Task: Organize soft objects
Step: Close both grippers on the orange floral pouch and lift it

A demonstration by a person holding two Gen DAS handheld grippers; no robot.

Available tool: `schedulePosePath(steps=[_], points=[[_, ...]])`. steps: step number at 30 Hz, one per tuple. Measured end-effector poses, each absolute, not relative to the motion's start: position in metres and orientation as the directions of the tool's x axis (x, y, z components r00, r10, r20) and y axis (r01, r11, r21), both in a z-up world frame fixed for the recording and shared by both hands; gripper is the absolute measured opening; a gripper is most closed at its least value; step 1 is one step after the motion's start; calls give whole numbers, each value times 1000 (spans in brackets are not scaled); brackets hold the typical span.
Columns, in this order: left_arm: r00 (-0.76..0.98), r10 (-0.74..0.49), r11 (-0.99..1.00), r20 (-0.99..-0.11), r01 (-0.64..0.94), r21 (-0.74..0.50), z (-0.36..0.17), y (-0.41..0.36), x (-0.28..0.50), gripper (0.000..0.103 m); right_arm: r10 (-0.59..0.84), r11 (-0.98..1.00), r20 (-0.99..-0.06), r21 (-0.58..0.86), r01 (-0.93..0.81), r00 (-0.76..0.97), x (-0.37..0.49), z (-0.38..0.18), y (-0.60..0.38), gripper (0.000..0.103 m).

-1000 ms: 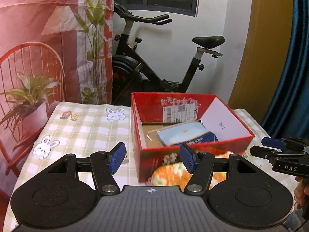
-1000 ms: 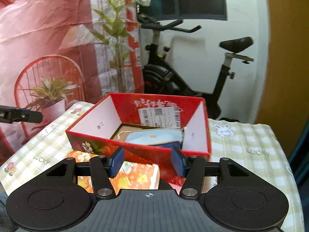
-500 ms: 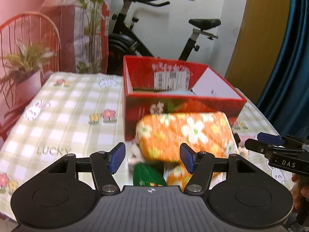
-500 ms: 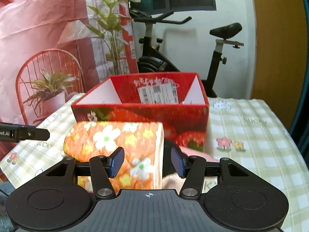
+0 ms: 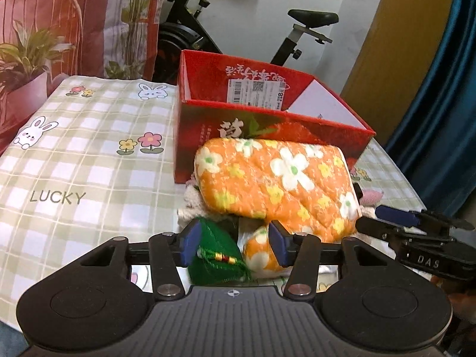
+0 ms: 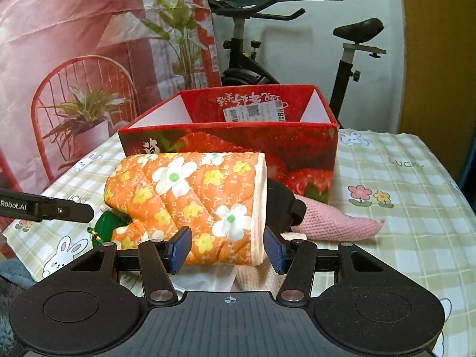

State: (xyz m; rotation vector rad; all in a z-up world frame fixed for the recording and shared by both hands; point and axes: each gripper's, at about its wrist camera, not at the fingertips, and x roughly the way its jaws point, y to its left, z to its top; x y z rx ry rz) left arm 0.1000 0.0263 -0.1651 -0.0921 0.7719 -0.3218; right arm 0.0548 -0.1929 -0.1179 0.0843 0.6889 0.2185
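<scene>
An orange floral oven mitt (image 5: 276,178) (image 6: 190,196) lies on a pile in front of the red strawberry box (image 5: 267,136) (image 6: 238,142). My left gripper (image 5: 235,245) is low at the pile's near side, its jaws closing. A green pouch (image 5: 217,255) (image 6: 108,221) and the mitt's thumb sit between them, with no firm press visible. My right gripper (image 6: 226,251) is open, with the mitt's cuff end between its fingers. Under the mitt lie a pink knitted cloth (image 6: 333,220), a black item (image 6: 279,205) and a cream knit piece (image 5: 190,208).
The checked tablecloth (image 5: 89,154) spreads bare to the left of the box and to the right (image 6: 401,208) of the pile. An exercise bike (image 6: 255,59), a red chair with a plant (image 6: 83,113) and a pink backdrop stand behind the table.
Both grippers came down from above the box to the pile in front of it. The mitt now fills the view, and the left jaws have narrowed.
</scene>
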Motion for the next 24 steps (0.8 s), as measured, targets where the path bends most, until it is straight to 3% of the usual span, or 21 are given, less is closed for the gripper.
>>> schedulePosePath(steps=[17, 18, 20, 24], points=[[631, -357, 934, -689, 231, -273, -183, 21, 160, 53, 254, 965, -640, 213, -151, 725, 98, -143, -197, 56], [635, -354, 935, -687, 237, -263, -183, 19, 158, 51, 257, 964, -639, 219, -149, 725, 97, -144, -196, 55], [645, -347, 938, -681, 256, -235, -181, 15, 154, 37, 260, 962, -637, 231, -142, 725, 96, -143, -195, 54], [662, -343, 939, -666, 265, -221, -177, 15, 146, 24, 244, 967, -629, 217, -134, 738, 91, -138, -192, 37]])
